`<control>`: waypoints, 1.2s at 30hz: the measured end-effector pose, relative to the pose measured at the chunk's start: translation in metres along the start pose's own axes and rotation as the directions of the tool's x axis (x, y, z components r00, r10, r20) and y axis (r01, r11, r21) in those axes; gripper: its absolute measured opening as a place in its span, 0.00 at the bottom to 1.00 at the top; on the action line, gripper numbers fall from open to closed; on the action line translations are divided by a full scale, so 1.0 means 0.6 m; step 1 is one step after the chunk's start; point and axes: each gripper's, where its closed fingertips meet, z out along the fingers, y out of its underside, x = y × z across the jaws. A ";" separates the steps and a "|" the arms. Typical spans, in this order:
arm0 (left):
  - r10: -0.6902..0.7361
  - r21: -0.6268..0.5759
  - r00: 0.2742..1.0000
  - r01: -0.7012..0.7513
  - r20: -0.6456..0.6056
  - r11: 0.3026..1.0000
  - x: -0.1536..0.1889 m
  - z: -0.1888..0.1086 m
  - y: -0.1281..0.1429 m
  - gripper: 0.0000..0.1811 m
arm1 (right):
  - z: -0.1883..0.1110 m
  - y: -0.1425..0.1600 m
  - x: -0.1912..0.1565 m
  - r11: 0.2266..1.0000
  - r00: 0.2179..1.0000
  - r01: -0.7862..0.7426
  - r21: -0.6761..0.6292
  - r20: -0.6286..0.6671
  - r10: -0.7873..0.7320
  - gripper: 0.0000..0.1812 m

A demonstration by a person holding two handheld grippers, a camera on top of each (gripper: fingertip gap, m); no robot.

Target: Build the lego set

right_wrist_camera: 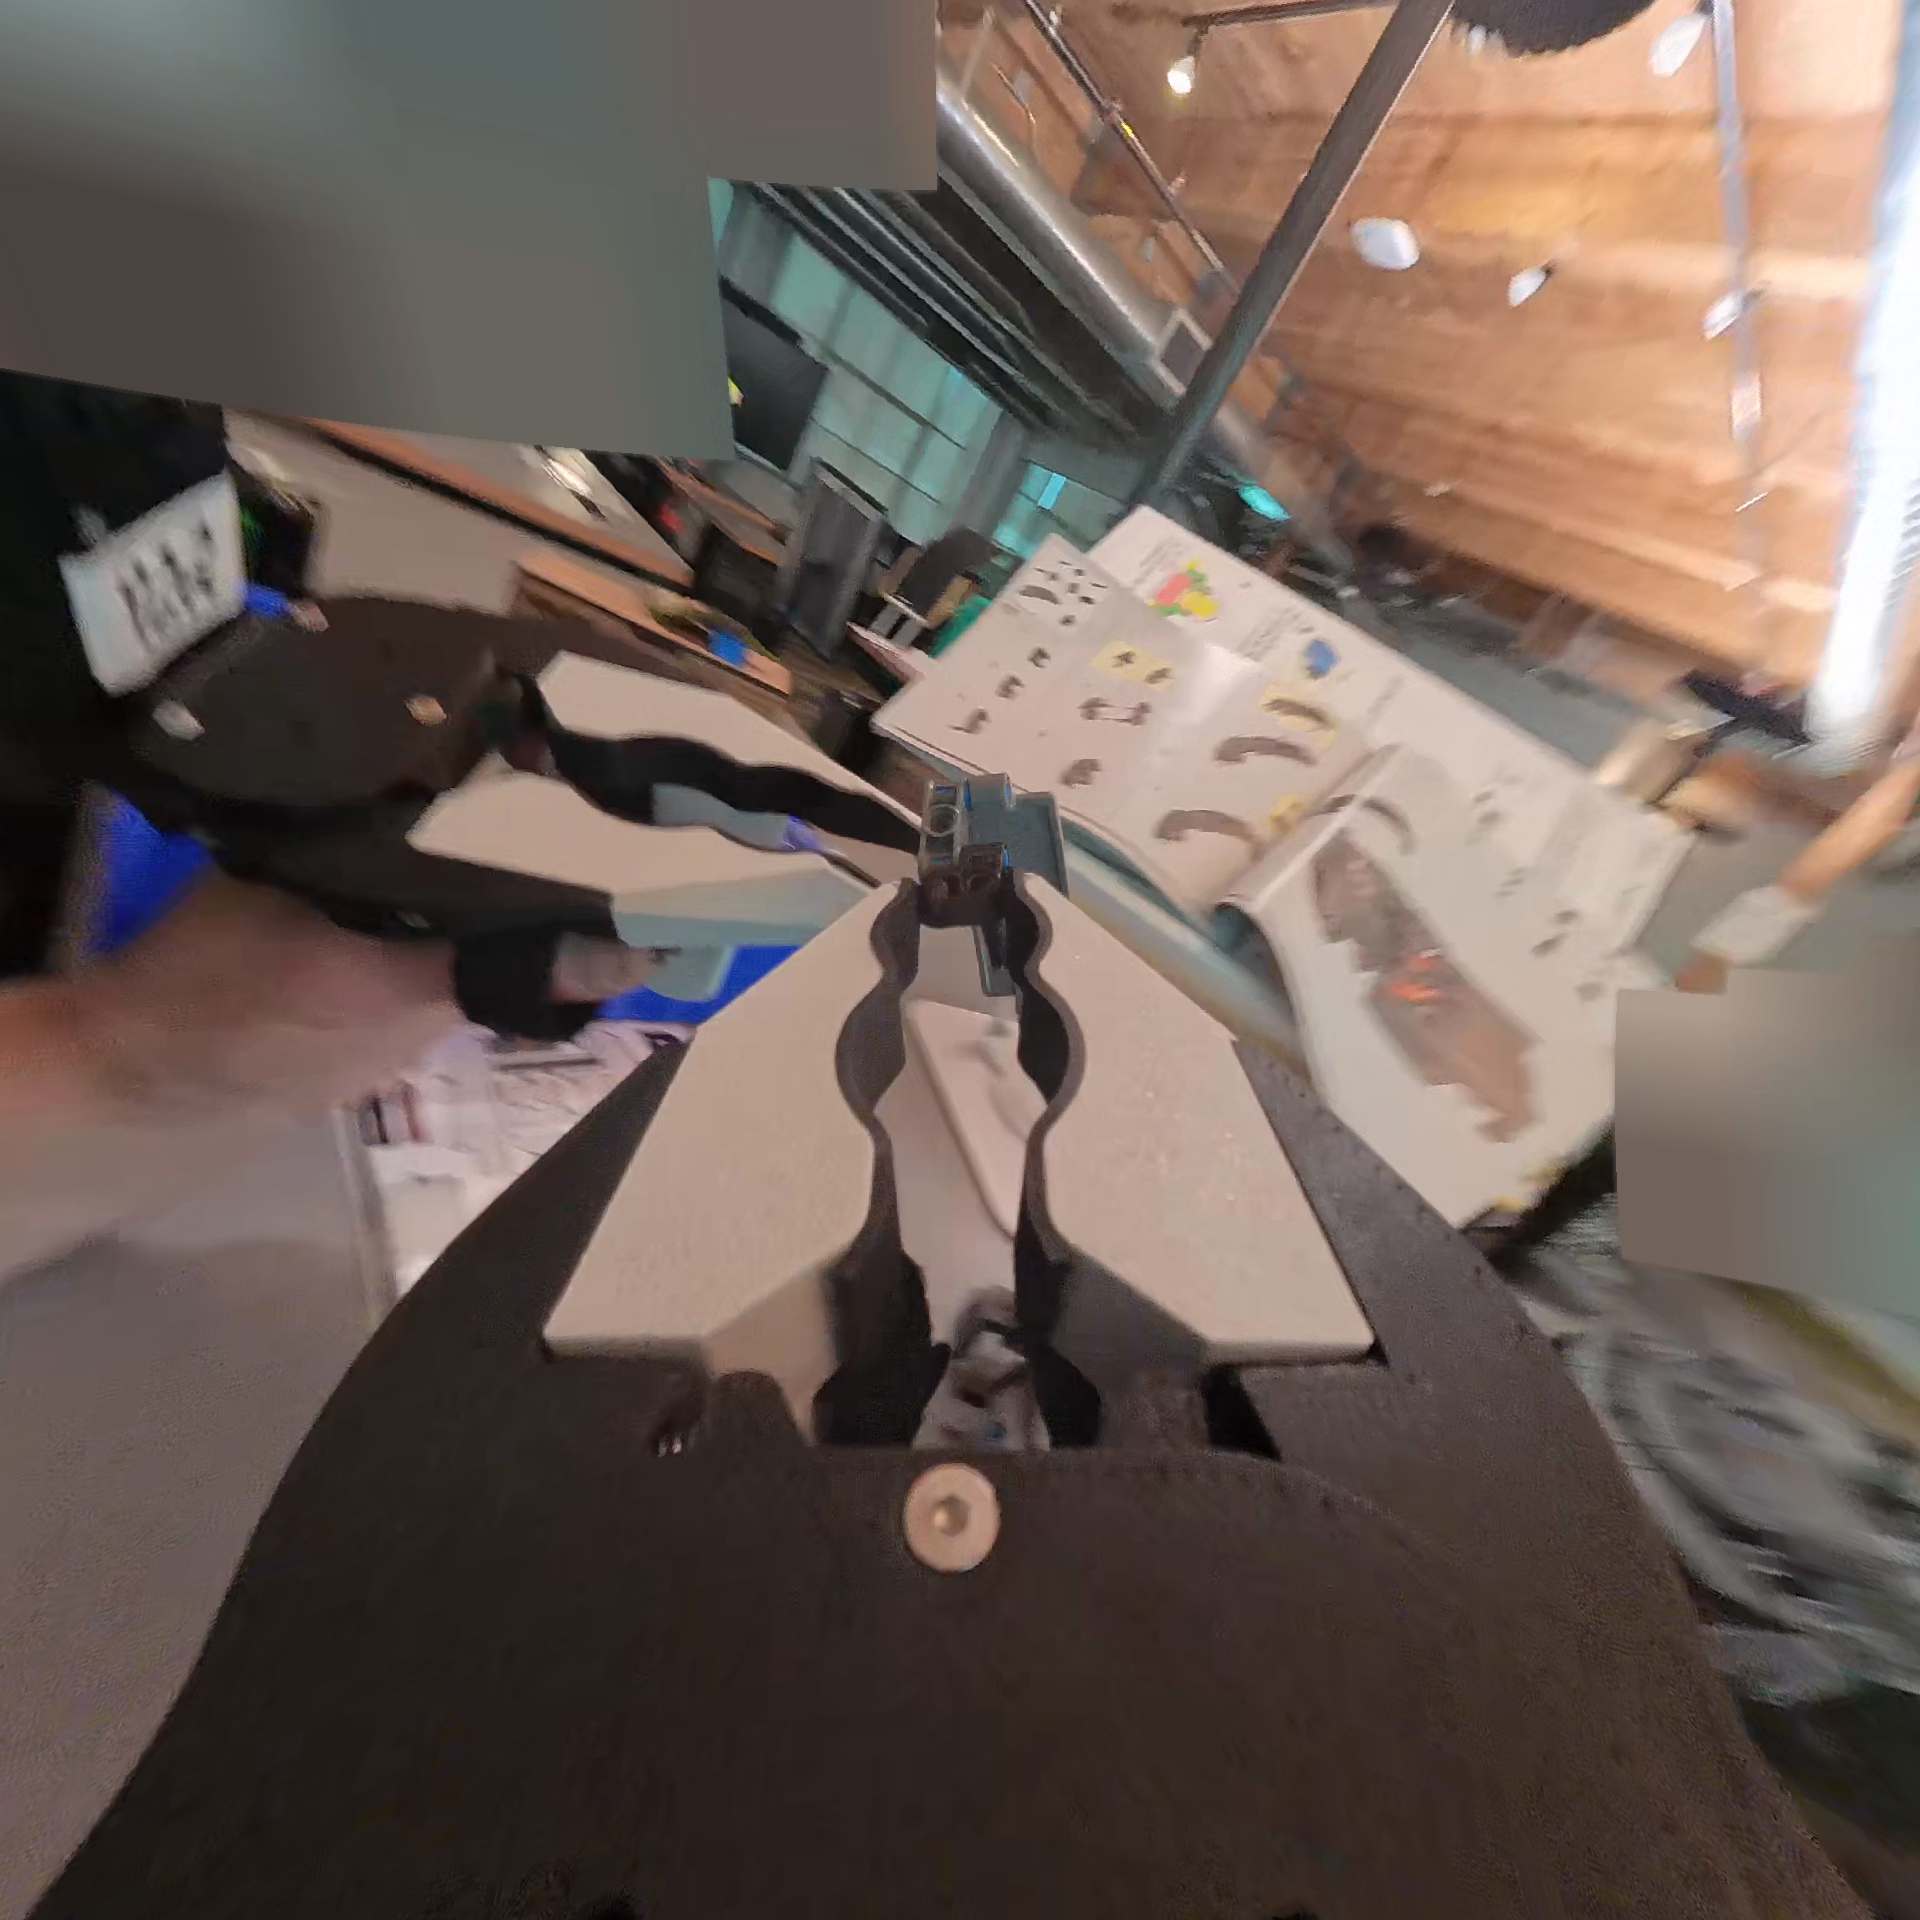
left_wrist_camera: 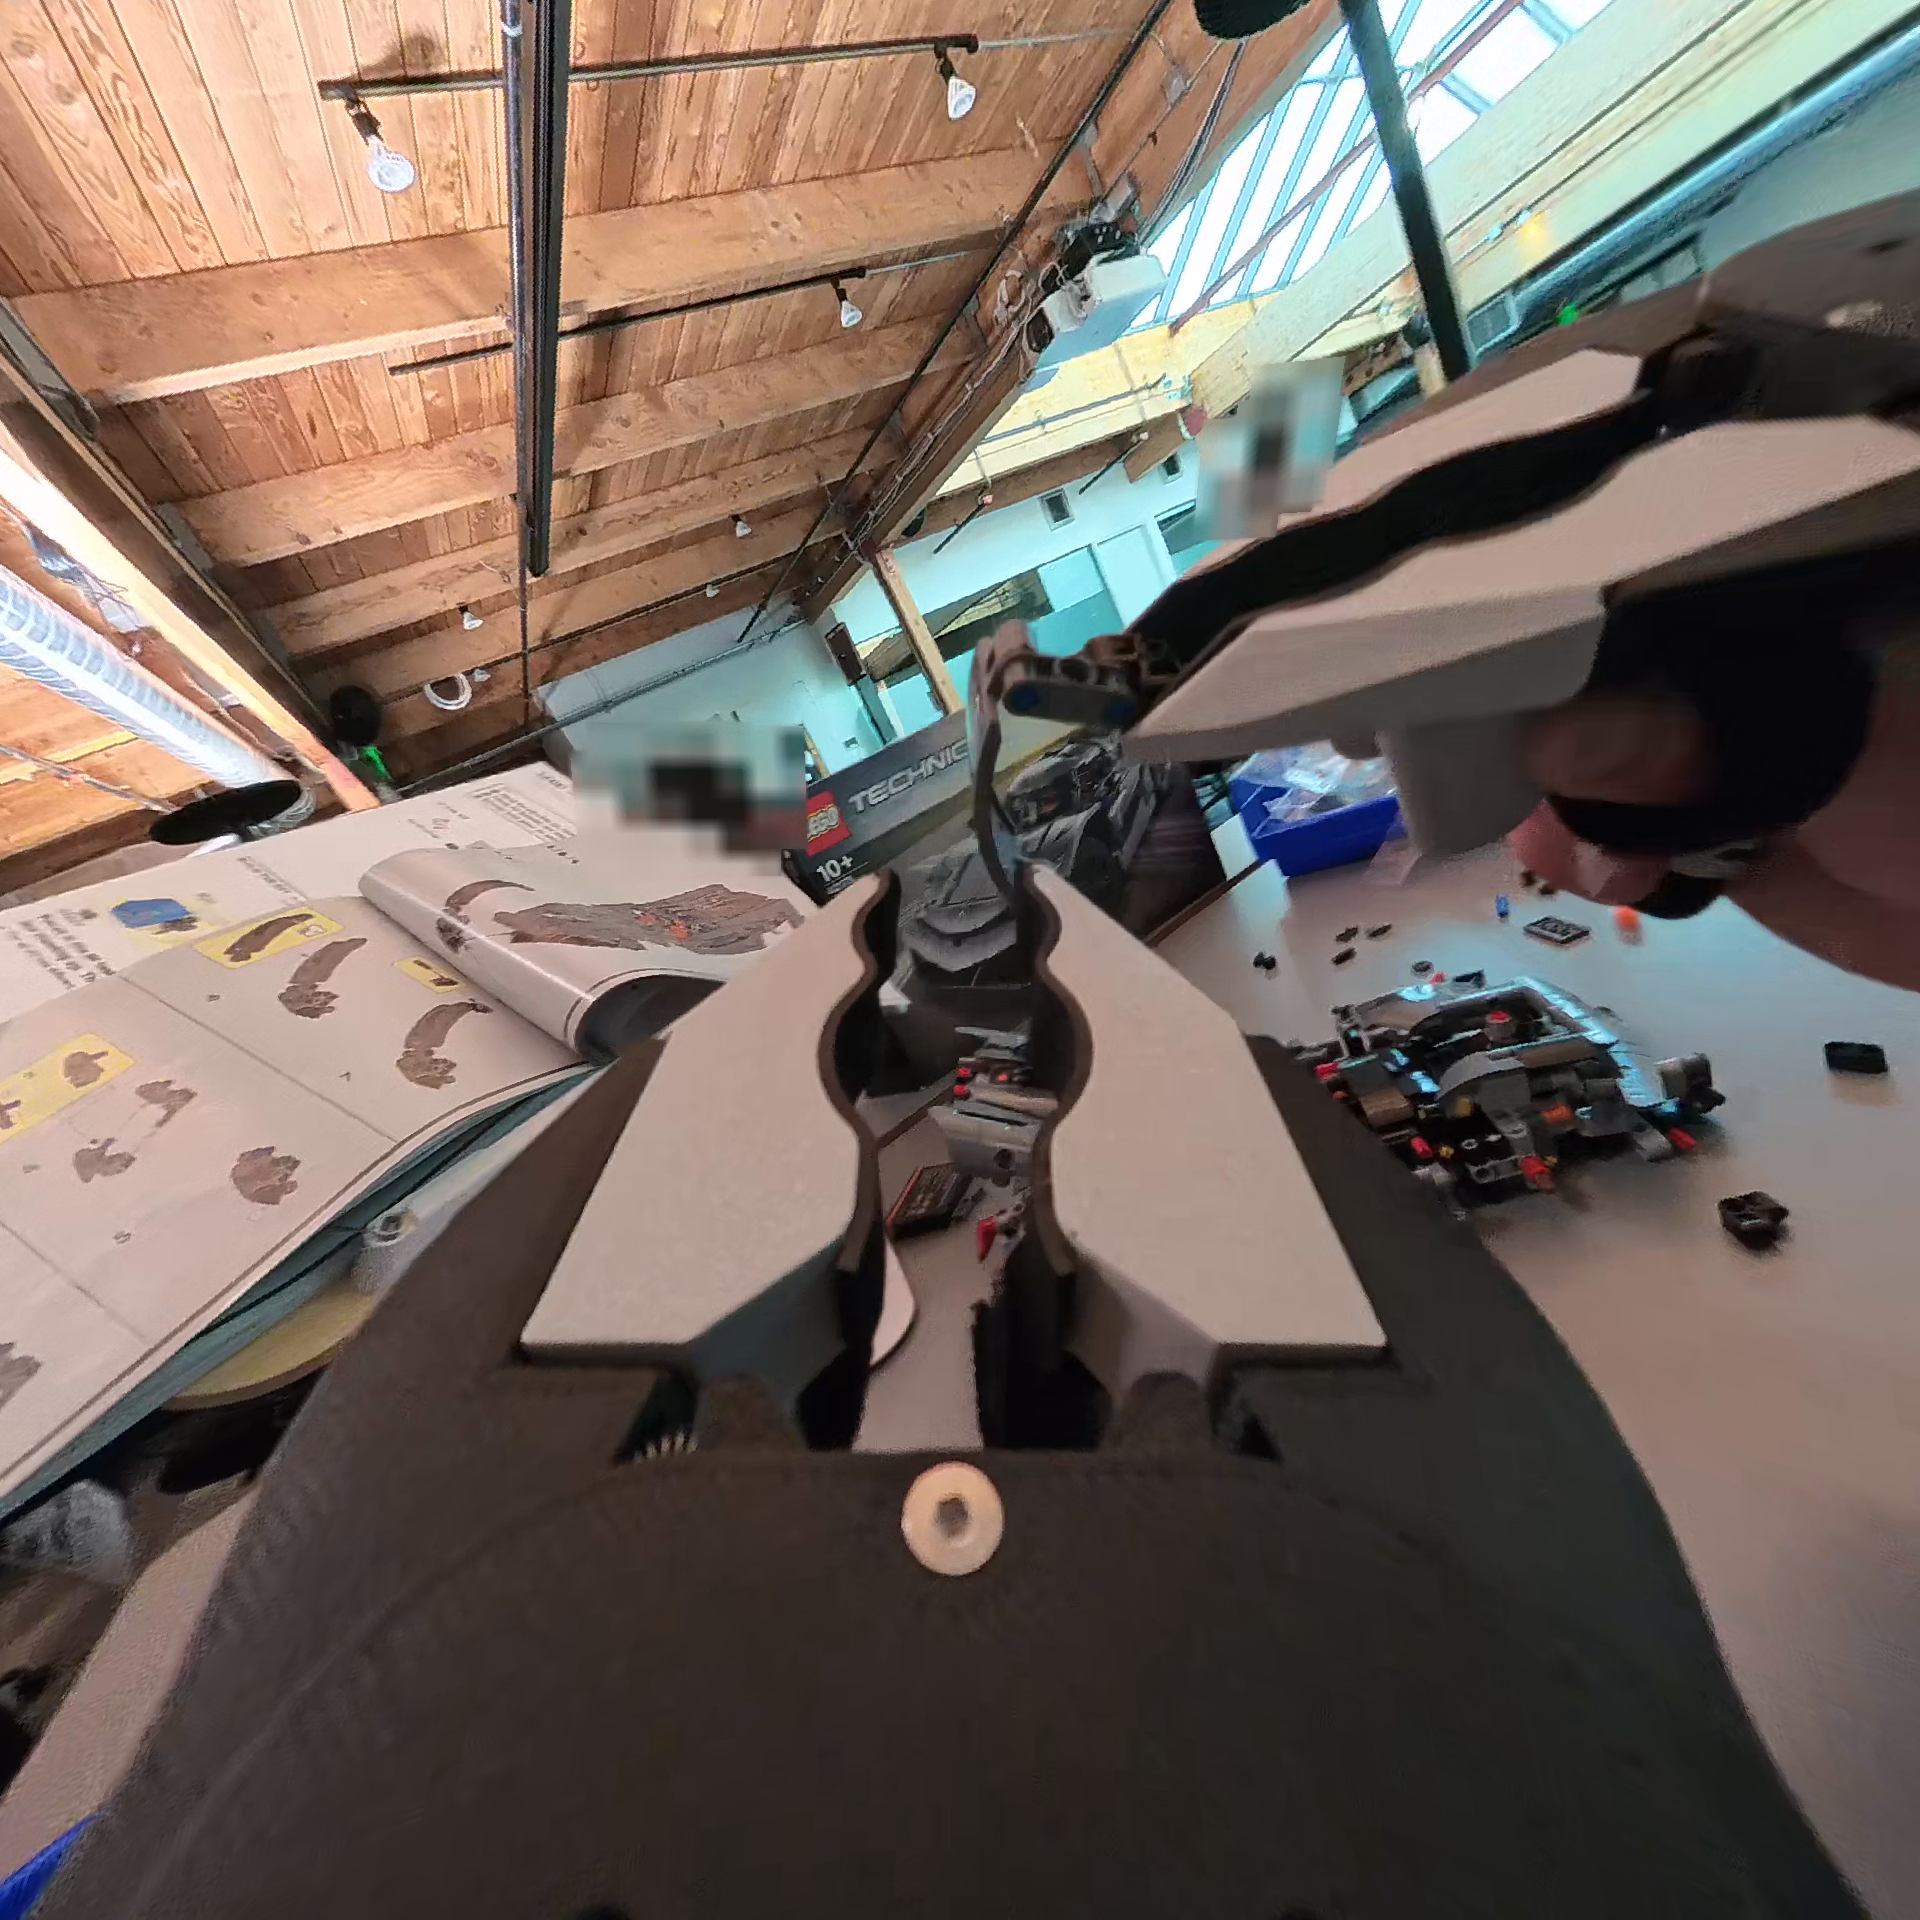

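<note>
- We are mid-build: a small sub-assembly (left_wrist_camera: pixel 1049 696) of grey beams with blue pins is held in the air above the table (left_wrist_camera: pixel 1714 1455), not yet joined to the model (left_wrist_camera: pixel 1507 1081).
- The right gripper (right_wrist_camera: pixel 961 883) pinches this sub-assembly at its fingertips; in its own view the dark connector block sits squarely between the tips, with a grey plate hanging just behind.
- In the left wrist view the right gripper (left_wrist_camera: pixel 1132 696) comes in from the upper right, tilted down toward the sub-assembly, with the person's hand (left_wrist_camera: pixel 1766 831) wrapped around its handle.
- The left gripper (left_wrist_camera: pixel 961 904) points up and forward, just below the sub-assembly. Its jaws stand narrowly apart, and a thin curved grey panel hanging from the sub-assembly reaches down to the gap at its tips. We cannot tell whether the tips grip the panel or merely frame it.
- The model, a dark grey chassis with red pins, lies on the table well to the right of and below the sub-assembly, with loose pieces scattered near it.
- The open booklet (left_wrist_camera: pixel 312 1039) lies to the left of the sub-assembly, and the box (left_wrist_camera: pixel 904 821) stands behind it.
- We judge the next move to be steadying or seating the panel with the left gripper while the right holds firm; this calls for careful alignment, as the panel is thin and could twist.
</note>
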 end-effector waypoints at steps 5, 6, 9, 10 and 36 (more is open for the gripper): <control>-0.223 0.087 0.962 0.239 -0.157 0.967 0.003 -0.013 -0.035 0.13 | 0.003 -0.001 0.000 0.919 0.911 0.380 -0.103 -0.133 -0.391 0.08; -0.284 0.097 0.938 0.307 -0.199 0.947 0.000 -0.016 -0.042 0.14 | 0.004 -0.001 -0.002 0.894 0.884 0.433 -0.120 -0.139 -0.446 0.08; -0.433 0.073 0.847 0.475 -0.308 0.877 -0.002 -0.021 -0.051 0.17 | 0.006 -0.002 -0.009 0.804 0.791 0.575 -0.150 -0.148 -0.593 0.08; -0.471 0.051 0.813 0.517 -0.343 0.855 0.001 -0.021 -0.051 0.17 | 0.005 -0.003 -0.010 0.779 0.765 0.607 -0.156 -0.150 -0.626 0.08; -0.509 0.080 0.719 0.611 -0.474 0.788 0.007 -0.011 -0.045 0.03 | -0.004 -0.002 -0.020 0.752 0.748 0.647 -0.124 -0.087 -0.658 0.16</control>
